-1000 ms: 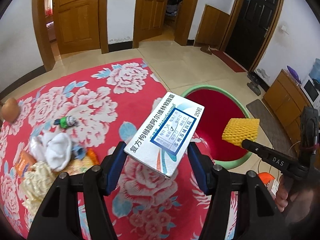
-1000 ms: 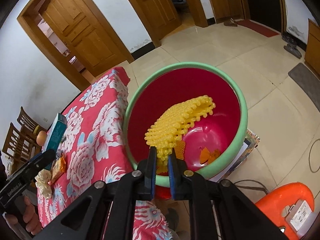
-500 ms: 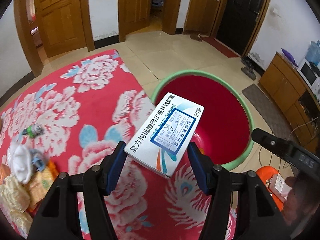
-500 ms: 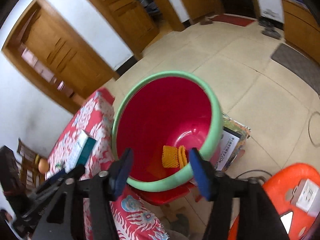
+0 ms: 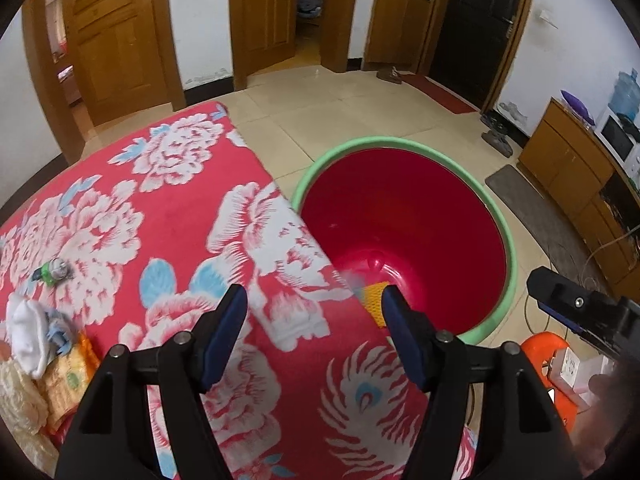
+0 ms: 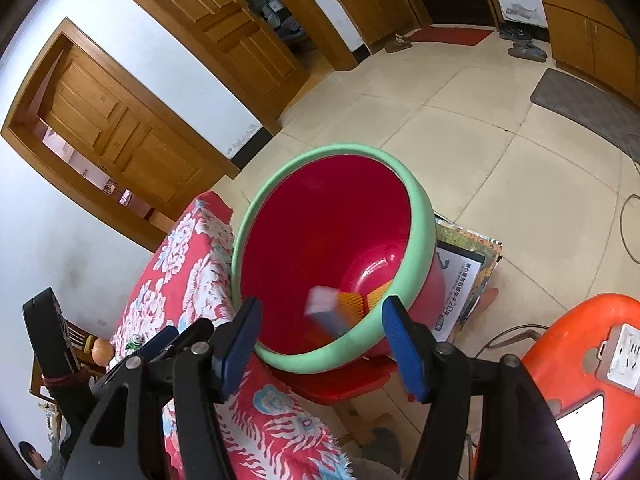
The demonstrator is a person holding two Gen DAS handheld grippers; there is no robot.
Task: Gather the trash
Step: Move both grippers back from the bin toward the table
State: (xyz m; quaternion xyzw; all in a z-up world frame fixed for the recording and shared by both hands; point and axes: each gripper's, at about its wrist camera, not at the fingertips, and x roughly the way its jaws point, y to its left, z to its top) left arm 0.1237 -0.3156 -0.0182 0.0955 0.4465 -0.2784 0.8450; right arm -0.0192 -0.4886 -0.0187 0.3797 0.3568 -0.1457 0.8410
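Red bucket (image 5: 404,220) with green rim; red tablecloth (image 5: 168,216) with white peonies.

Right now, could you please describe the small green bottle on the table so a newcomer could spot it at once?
Start at the table's red floral cloth beside the red bin. Toward its far-left edge lies a small green bottle, on its side on a white peony, apart from the trash pile. Unlike the white sock below it, it is hard and green.

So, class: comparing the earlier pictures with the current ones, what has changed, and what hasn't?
The left gripper, its jaws opening, has let go of the medicine box, now a blur inside the red bin. The right gripper, also opening, dropped the yellow foam net there. The trash pile on the floral tablecloth is untouched.
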